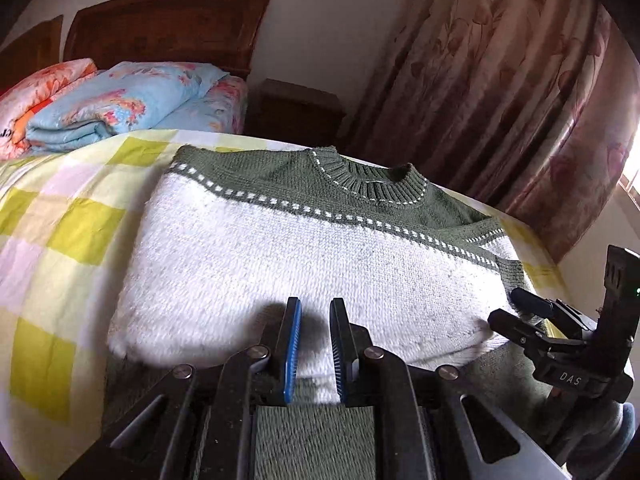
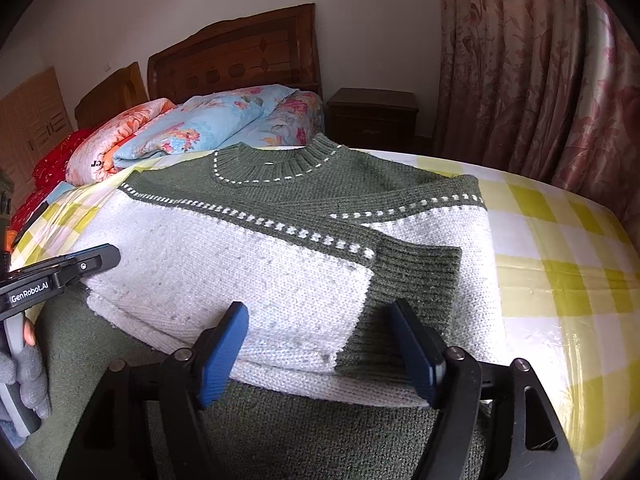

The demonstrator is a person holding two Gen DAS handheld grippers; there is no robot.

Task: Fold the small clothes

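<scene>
A knitted sweater [image 1: 304, 248], white body with green yoke and ribbed collar, lies on the checked bedspread [image 1: 60, 216]. Its sleeves are folded in; a green cuff [image 2: 416, 276] lies across the white front. The green hem [image 2: 280, 420] is nearest me. My left gripper [image 1: 314, 344] hovers over the lower white part, jaws a narrow gap apart, holding nothing. My right gripper [image 2: 316, 352] is wide open over the lower edge of the folded sleeve. The right gripper shows in the left wrist view [image 1: 520, 312], the left one in the right wrist view [image 2: 100, 258].
Folded floral quilts [image 2: 208, 124] lie at the head of the bed by the wooden headboard [image 2: 240, 60]. A dark nightstand [image 2: 372, 116] and pink curtains [image 2: 540, 80] stand to the right. The bed edge runs close along the right.
</scene>
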